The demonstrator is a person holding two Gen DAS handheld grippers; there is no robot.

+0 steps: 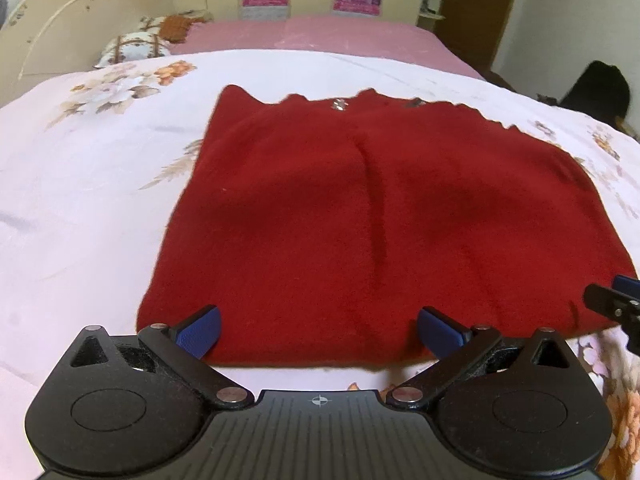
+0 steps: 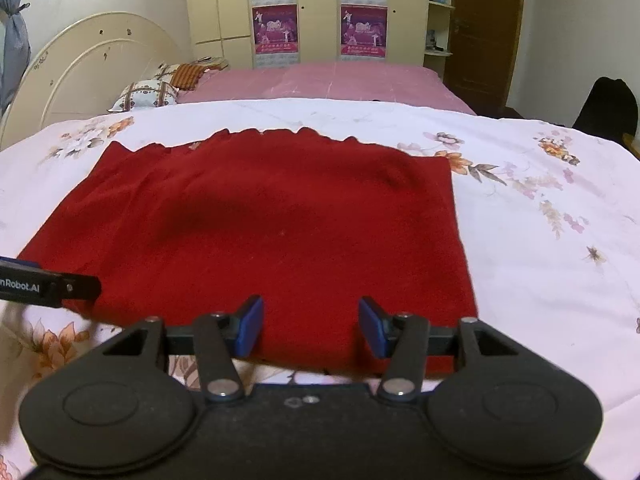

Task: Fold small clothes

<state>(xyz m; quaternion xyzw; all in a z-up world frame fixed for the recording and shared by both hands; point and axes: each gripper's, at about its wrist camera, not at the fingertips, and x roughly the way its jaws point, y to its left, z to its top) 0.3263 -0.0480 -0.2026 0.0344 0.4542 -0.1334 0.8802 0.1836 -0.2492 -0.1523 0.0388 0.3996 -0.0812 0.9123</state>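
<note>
The left gripper (image 1: 319, 330) hangs over the near hem of a red garment (image 1: 360, 220), its blue pads spread wide with nothing pinched between them; the cloth lies flat below the gap. The right gripper (image 2: 311, 326) sits at the same near hem further along, its pads parted about halfway and also gripping nothing, the fabric lying loose beneath them. Each gripper shows at the edge of the other's view, beside the garment's near corner.

The red garment is folded into a rough rectangle and lies flat on a white bedspread with a flower print (image 2: 540, 208). A soft crease runs from its near edge toward its far edge, and the far edge is wavy, with two small shiny bits (image 1: 339, 105) showing there.

Beyond the bedspread is a pink sheet (image 2: 340, 80), with patterned pillows (image 2: 148, 94) at the cream headboard (image 2: 92, 60). Against the far wall stands a pale wardrobe (image 2: 320, 12) with purple posters on its doors. No containers are visible.
</note>
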